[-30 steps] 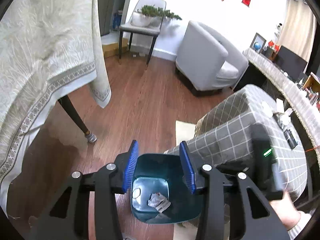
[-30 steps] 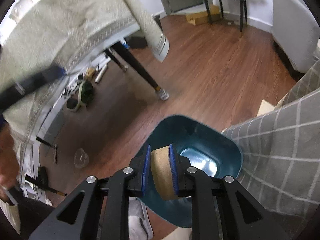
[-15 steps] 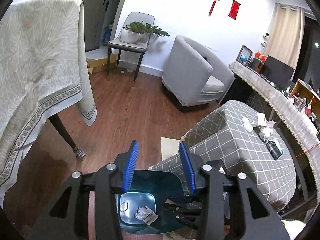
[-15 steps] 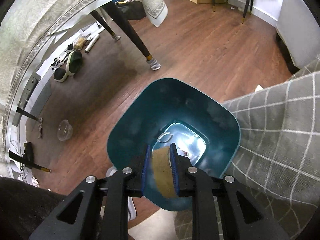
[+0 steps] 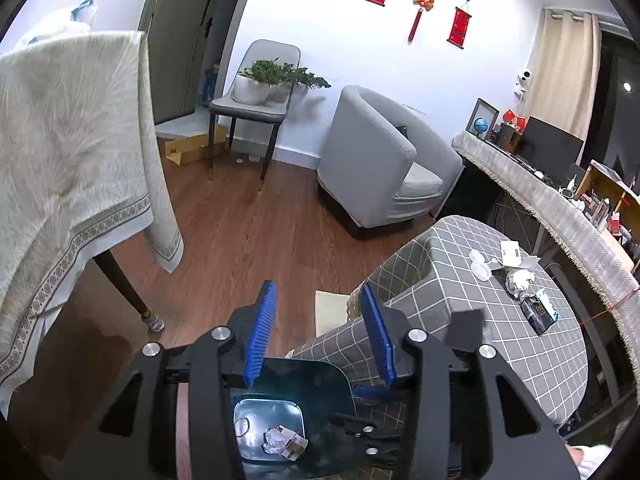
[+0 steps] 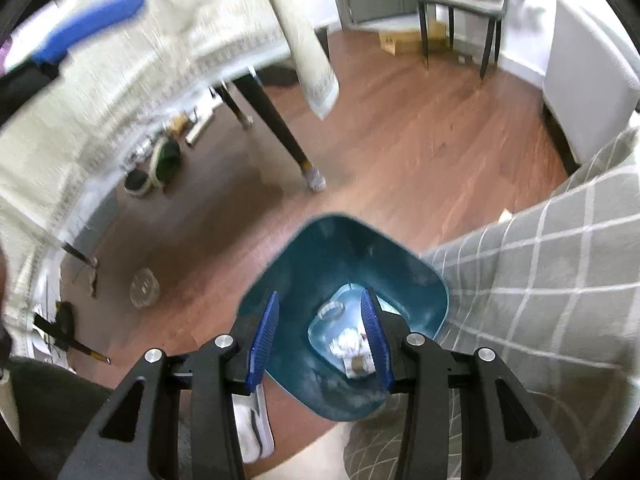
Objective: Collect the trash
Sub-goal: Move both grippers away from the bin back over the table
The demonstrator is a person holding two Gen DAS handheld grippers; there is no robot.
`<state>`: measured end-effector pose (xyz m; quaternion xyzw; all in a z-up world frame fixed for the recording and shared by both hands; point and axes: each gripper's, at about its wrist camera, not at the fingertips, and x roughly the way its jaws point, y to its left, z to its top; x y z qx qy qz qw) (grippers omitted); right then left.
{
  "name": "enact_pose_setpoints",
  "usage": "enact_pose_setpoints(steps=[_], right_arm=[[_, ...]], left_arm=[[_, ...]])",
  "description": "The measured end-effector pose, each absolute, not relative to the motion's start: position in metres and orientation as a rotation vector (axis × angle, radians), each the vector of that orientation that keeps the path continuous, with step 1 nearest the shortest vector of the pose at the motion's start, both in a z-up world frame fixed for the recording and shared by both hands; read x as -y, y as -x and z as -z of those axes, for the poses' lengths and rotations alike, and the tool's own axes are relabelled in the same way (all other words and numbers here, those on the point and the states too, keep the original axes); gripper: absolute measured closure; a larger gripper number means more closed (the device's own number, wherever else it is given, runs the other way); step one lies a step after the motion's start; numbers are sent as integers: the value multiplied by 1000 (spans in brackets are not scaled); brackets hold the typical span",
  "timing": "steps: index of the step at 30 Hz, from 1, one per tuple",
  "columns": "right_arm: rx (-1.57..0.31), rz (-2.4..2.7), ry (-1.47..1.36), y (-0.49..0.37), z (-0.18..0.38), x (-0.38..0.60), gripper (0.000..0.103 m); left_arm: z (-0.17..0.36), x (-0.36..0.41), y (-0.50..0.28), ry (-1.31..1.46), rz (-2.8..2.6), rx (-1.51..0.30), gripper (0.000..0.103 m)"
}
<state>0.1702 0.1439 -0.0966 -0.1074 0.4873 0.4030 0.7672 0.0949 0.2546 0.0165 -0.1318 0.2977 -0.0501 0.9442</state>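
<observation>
We hold both tongs above the teal bin [image 6: 340, 264], which stands on the wooden floor [image 5: 248, 240] against the draped side of the grey checked worktop [image 5: 520, 344]. Our right tongs [image 6: 320, 336] hang over the bin's mouth with the blue pads spread wide and nothing between them. In the bin's bottom lie a crumpled white paper [image 6: 346, 338], a small brown-and-white piece [image 6: 360, 364] that seems to be a bit of packaging, though the blur leaves it uncertain, and a thin ring [image 6: 331, 310] just beside them.

Our left tongs [image 5: 320, 336] also gape wide and empty, a little above the bin and pointing over its far rim toward the room. From this view the bin [image 5: 304, 408] sits below the fingers, the same scraps [image 5: 284, 442] on its floor. More litter remains on the worktop, well apart from the bin: white crumpled wrappers [image 5: 516, 276] and a dark packet [image 5: 538, 312] near the far edge. Beyond the bin stand a grey armchair [image 5: 380, 168] and a cream-clothed table [image 5: 60, 160].
</observation>
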Motion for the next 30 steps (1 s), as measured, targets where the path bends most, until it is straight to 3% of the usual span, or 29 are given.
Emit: enact_pose_setpoints(steps=[7, 12, 30], right_arm=[[-912, -868, 153, -170, 43, -114, 59], [-850, -813, 125, -179, 21, -79, 54], [-769, -625, 81, -191, 4, 45, 39]], left_arm=[[-21, -242, -102, 271, 101, -587, 51], [-20, -224, -110, 261, 122, -589, 48], [-13, -113, -140, 211, 277, -645, 25]])
